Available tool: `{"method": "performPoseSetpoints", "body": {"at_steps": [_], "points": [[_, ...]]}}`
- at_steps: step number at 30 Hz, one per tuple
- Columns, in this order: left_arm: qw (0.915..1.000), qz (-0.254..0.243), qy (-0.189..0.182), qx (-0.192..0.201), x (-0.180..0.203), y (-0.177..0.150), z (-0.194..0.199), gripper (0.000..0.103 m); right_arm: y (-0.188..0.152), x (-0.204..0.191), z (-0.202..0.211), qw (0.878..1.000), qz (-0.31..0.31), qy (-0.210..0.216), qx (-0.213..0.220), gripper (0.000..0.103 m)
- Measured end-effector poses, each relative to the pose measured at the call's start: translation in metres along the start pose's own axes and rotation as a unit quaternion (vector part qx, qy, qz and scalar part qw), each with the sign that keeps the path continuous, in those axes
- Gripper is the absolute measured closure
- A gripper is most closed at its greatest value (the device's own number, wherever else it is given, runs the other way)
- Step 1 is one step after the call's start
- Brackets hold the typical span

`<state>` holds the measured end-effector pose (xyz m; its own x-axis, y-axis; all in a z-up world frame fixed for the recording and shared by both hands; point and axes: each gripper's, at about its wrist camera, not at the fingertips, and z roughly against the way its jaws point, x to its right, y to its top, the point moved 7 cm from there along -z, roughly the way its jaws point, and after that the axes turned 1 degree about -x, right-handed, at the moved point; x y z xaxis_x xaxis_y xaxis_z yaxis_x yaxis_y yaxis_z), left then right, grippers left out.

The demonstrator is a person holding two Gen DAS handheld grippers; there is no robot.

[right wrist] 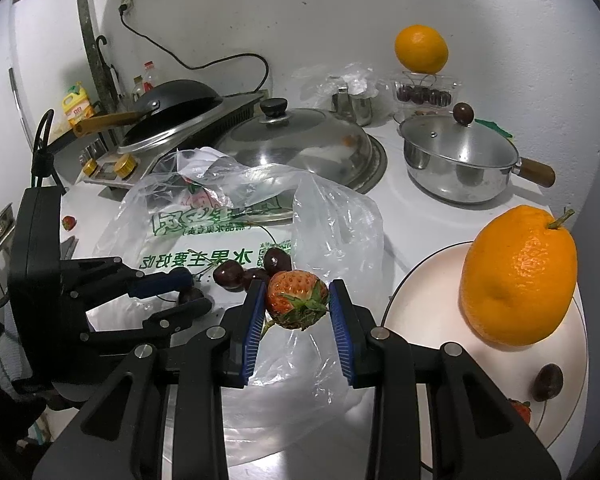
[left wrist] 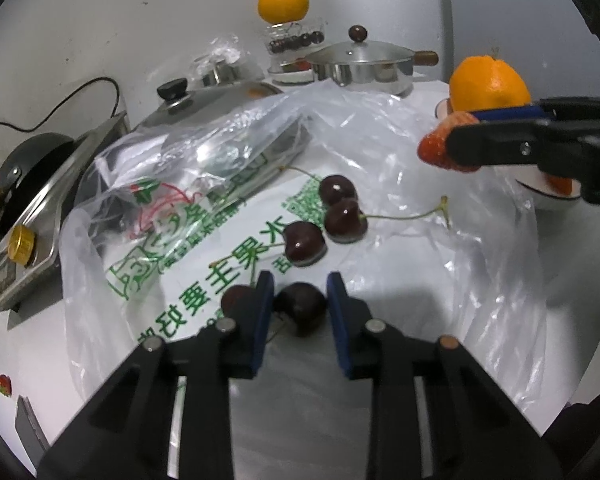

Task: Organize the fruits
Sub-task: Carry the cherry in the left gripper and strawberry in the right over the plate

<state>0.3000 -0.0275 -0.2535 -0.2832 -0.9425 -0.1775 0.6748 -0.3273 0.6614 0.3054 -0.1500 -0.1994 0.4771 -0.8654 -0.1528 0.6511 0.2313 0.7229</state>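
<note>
My left tongs (left wrist: 300, 300) are closed on a dark cherry (left wrist: 302, 312) at the bottom middle of the frame, on the plastic bag (left wrist: 400, 140) spread over the desk (left wrist: 40, 360). My right tongs (right wrist: 298, 302) grip a strawberry (right wrist: 296, 300) at centre. Three more cherries (left wrist: 320, 224) lie just above. At right, an orange (right wrist: 518, 276) sits on a plate (right wrist: 420, 280).

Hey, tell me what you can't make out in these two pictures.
- Left wrist view: the plate is mostly hidden behind the right gripper and its strawberry.
- Left wrist view: one cherry is half covered by a finger of the left gripper.
- Right wrist view: a second strawberry on the plate is hidden behind that gripper's frame.
- Right wrist view: the bottle label is too small.
</note>
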Motion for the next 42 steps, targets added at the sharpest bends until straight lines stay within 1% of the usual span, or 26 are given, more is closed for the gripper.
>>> {"method": "performPoseSetpoints", "body": {"at_steps": [7,18,29,42], "points": [[0.9998,0.013,-0.012,0.008,0.001,0.004,0.01,0.075,0.003,0.002,0.007,1.0,0.002,-0.005,0.007,0.068],[0.9989,0.022,-0.022,0.035,0.007,0.022,0.034,0.075,0.007,0.004,0.029,1.0,0.005,-0.018,0.023,0.068],[0.998,0.022,-0.027,0.054,0.02,0.038,0.051,0.075,0.003,0.023,0.05,0.999,0.0,-0.036,0.032,0.068],[0.9974,0.008,-0.031,0.065,0.044,0.057,0.059,0.075,-0.004,0.05,0.073,0.998,-0.013,-0.053,0.04,0.068]]}}
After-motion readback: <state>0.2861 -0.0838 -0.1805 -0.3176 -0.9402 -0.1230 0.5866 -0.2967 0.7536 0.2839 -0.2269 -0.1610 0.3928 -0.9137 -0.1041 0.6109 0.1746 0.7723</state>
